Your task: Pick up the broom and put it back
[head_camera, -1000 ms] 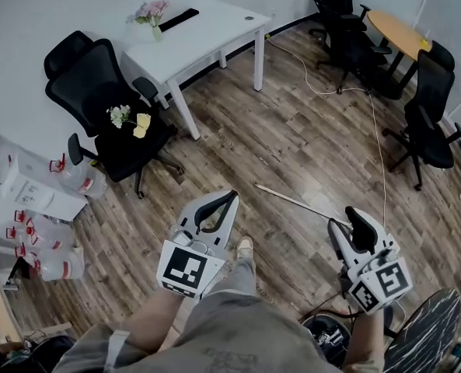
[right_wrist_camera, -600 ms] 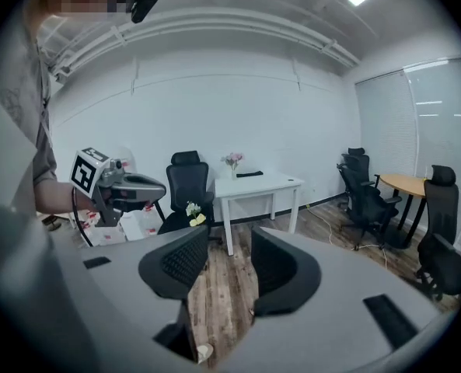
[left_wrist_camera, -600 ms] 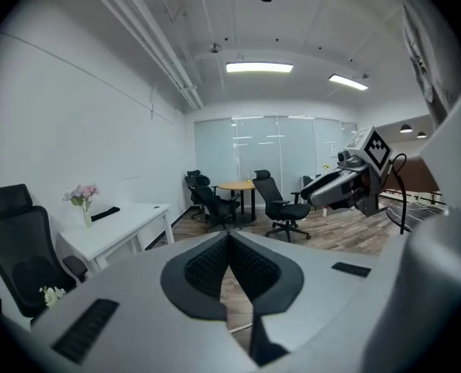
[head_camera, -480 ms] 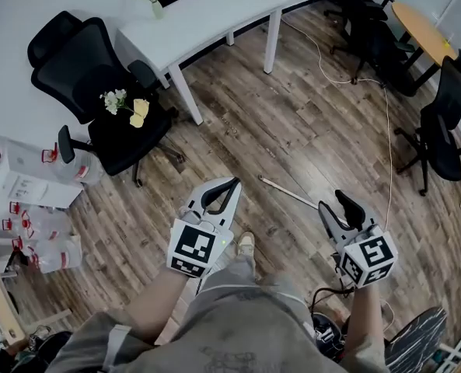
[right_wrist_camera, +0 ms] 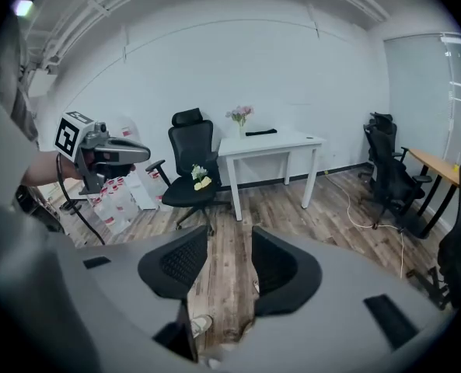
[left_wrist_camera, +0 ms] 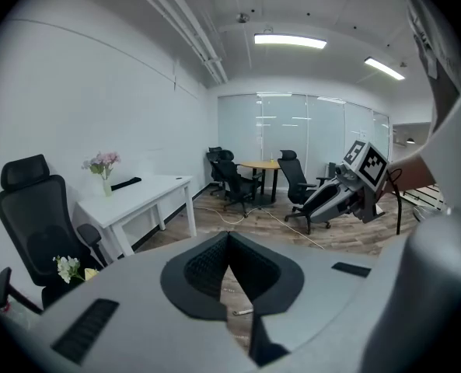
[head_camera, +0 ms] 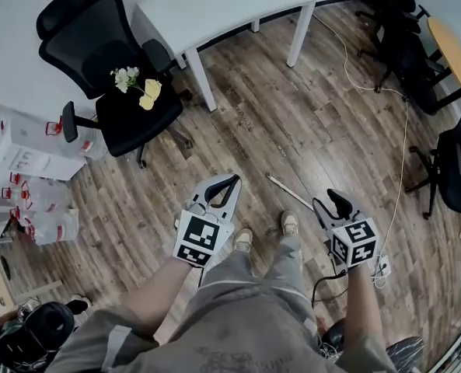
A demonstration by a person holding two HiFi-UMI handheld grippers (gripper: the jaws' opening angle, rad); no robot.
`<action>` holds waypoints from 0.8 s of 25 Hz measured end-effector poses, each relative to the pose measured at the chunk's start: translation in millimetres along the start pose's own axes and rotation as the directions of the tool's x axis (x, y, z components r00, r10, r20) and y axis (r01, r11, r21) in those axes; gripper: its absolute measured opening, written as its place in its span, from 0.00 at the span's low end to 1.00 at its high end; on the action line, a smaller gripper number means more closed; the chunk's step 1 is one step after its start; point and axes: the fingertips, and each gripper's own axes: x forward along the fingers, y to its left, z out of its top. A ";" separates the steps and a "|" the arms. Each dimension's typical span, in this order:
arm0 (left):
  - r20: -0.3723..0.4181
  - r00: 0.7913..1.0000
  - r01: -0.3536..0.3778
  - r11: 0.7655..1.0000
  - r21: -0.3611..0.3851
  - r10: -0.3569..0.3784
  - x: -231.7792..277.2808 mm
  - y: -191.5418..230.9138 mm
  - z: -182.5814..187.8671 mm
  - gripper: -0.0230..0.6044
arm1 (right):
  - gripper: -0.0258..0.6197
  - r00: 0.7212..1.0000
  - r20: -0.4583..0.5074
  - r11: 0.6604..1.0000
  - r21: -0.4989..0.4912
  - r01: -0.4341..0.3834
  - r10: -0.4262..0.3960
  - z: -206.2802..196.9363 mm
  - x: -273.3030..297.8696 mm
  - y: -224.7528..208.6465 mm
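Since the broom handle (head_camera: pixel 287 189) lies flat on the wood floor (head_camera: pixel 292 130) at frame centre, just above the person's shoes (head_camera: pixel 290 224), both tools hover over it. Right gripper (head_camera: pixel 327 200) is nearest, jaws spread, likely for the grab. Left gripper (head_camera: pixel 232 181) is pressed together, empty.

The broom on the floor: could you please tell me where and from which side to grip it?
Best take the bare broom handle, coming down with the open right tongs, nearest it, jaws across the stick: it lies flat and diagonal on the floor.
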 end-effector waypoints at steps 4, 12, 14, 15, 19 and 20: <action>-0.053 0.998 -0.048 0.998 -0.032 0.046 22.3 1.9 -13.2 0.06 | 0.34 0.995 -0.068 0.997 0.013 -0.074 0.075 -16.0 37.9 -21.7; -0.131 0.976 -0.194 0.972 -0.134 0.177 79.6 6.8 -51.3 0.06 | 0.34 0.958 -0.229 0.983 -0.021 -0.184 0.175 -59.2 115.0 -80.9; -0.118 0.969 -0.237 0.956 -0.173 0.219 86.6 8.7 -62.8 0.06 | 0.34 0.942 -0.272 0.977 -0.032 -0.212 0.196 -77.8 133.0 -87.9; -0.122 0.965 -0.254 0.948 -0.192 0.234 90.3 9.2 -69.9 0.06 | 0.34 0.933 -0.293 0.974 -0.033 -0.226 0.207 -87.6 142.0 -91.0; -0.205 0.945 -0.300 0.925 -0.231 0.255 111.5 11.3 -114.7 0.06 | 0.34 0.903 -0.361 0.965 -0.027 -0.261 0.234 -124.2 179.4 -100.6; -0.229 0.939 -0.310 0.921 -0.236 0.257 115.7 11.6 -129.4 0.06 | 0.34 0.895 -0.377 0.963 -0.028 -0.269 0.239 -134.7 188.6 -100.6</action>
